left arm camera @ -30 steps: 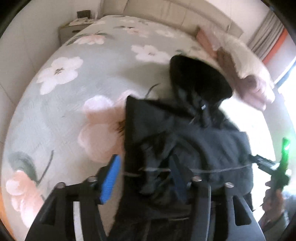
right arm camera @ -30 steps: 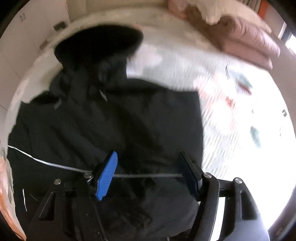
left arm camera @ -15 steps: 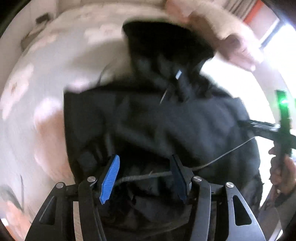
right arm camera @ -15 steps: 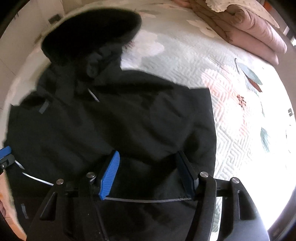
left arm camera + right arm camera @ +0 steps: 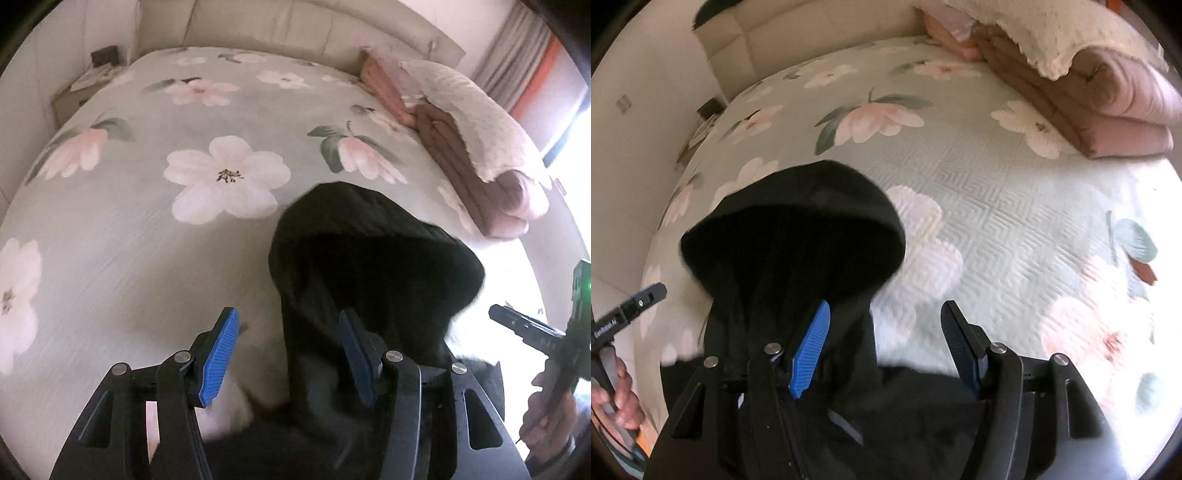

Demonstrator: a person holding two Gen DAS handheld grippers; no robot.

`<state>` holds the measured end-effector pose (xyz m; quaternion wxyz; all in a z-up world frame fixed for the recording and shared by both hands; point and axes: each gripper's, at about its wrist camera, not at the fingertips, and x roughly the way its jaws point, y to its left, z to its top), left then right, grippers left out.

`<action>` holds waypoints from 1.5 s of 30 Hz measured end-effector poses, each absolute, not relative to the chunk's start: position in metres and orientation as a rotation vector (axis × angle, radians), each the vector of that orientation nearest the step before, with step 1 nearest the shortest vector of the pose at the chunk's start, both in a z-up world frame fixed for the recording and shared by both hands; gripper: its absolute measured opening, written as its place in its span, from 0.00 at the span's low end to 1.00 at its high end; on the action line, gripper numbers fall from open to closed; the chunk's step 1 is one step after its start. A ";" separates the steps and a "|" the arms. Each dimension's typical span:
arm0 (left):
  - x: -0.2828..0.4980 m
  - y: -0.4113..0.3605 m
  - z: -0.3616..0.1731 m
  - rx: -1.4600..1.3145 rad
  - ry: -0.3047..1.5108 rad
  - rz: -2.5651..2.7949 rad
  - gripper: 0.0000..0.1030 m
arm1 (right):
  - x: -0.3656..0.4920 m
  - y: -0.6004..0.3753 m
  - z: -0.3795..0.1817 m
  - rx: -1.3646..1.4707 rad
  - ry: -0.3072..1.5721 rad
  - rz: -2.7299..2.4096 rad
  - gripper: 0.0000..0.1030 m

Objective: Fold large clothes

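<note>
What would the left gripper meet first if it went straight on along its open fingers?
Most likely the black hooded jacket: the left gripper is open, its right finger already over the hood's left edge. The gap's left half faces the floral quilted bedspread. Depth is unclear, so it might pass above the fabric.

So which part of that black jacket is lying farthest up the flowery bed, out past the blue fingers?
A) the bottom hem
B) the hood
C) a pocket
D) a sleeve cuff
B. The rounded hood of the black jacket lies flat on the floral bedspread beyond both open grippers, and the left wrist view shows the same hood.
</note>
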<state>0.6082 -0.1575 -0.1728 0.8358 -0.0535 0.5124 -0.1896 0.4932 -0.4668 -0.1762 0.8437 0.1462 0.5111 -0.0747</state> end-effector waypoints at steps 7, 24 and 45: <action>0.659 -0.176 -0.222 -0.136 1.180 -0.406 0.06 | 0.533 -0.473 -0.223 0.278 1.134 -0.100 0.06; 0.607 -0.106 -0.258 -0.239 1.247 -0.457 0.30 | 0.497 -0.465 -0.252 0.127 1.185 -0.034 0.23; 0.625 -0.183 -0.215 -0.013 1.174 -0.476 0.45 | 0.534 -0.416 -0.224 0.169 1.130 0.111 0.70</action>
